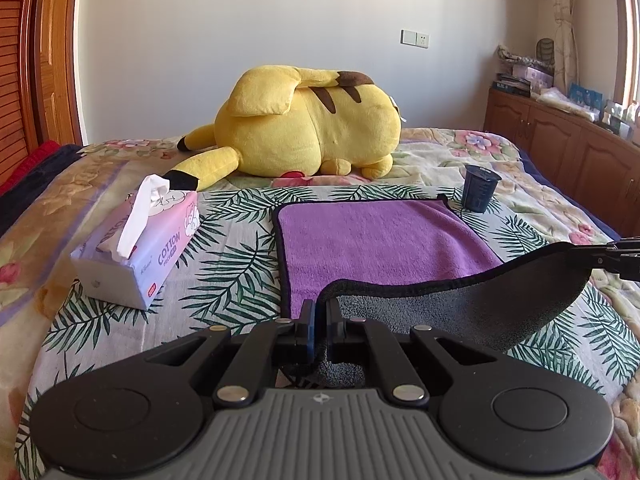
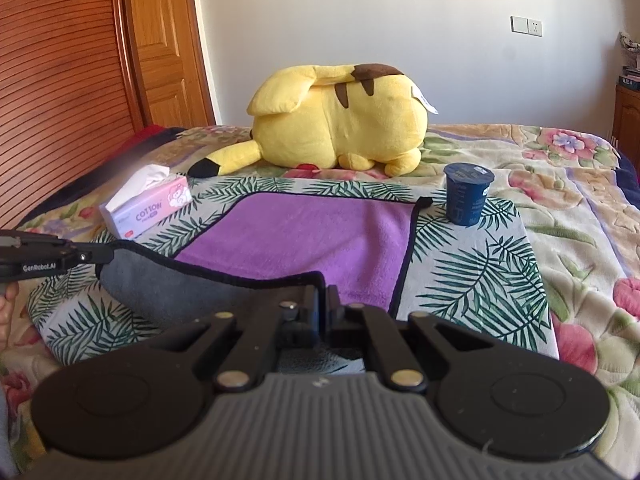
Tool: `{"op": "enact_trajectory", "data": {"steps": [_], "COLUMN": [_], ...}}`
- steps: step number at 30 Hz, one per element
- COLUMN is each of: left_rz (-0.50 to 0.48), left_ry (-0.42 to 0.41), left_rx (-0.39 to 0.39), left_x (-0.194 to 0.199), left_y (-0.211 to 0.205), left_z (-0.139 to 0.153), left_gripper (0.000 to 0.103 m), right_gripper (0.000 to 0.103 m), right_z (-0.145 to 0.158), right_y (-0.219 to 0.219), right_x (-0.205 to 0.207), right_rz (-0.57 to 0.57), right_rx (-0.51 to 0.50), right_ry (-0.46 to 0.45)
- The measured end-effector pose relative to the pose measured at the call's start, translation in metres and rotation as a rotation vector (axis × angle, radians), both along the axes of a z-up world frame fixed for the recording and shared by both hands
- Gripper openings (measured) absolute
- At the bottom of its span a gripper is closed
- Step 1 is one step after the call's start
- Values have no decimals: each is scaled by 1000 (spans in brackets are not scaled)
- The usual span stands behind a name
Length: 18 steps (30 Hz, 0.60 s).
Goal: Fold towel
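A towel (image 1: pixel 380 240), purple on top and grey underneath with a black hem, lies on the leaf-print cloth on the bed; it also shows in the right wrist view (image 2: pixel 304 236). My left gripper (image 1: pixel 320 308) is shut on the towel's near left corner. My right gripper (image 2: pixel 323 296) is shut on the near right corner. Both corners are lifted, so the near edge hangs between them with its grey underside (image 1: pixel 480 304) showing. The right gripper shows at the right edge of the left wrist view (image 1: pixel 592 258), the left gripper at the left edge of the right wrist view (image 2: pixel 100 256).
A pink tissue box (image 1: pixel 140 248) sits left of the towel. A dark blue cup (image 1: pixel 480 190) stands at the towel's far right corner. A yellow plush toy (image 1: pixel 308 128) lies behind. A wooden cabinet (image 1: pixel 560 136) runs along the right, a wooden door (image 2: pixel 160 40) on the left.
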<state>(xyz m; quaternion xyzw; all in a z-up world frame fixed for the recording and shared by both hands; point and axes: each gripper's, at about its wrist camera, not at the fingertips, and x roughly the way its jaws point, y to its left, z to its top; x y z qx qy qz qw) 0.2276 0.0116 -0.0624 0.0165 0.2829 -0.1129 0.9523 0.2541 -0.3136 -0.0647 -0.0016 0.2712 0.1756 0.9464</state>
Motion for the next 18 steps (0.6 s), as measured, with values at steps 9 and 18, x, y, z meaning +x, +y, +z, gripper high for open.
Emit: {"op": "enact_trajectory", "data": {"steps": [9, 18], "left_rz": [-3, -6], "left_ry": [-18, -27], "left_rx": [4, 16], "left_x": [13, 25], "left_y": [-2, -4], "left_z": [-1, 1], "left_gripper": [0, 0], "right_gripper": [4, 4], "right_z": [-3, 3], "right_y": [-1, 0], "right_x": [10, 16], "right_rz": [6, -2], "right_rx": [-11, -21], "right_ry": [-14, -73]}}
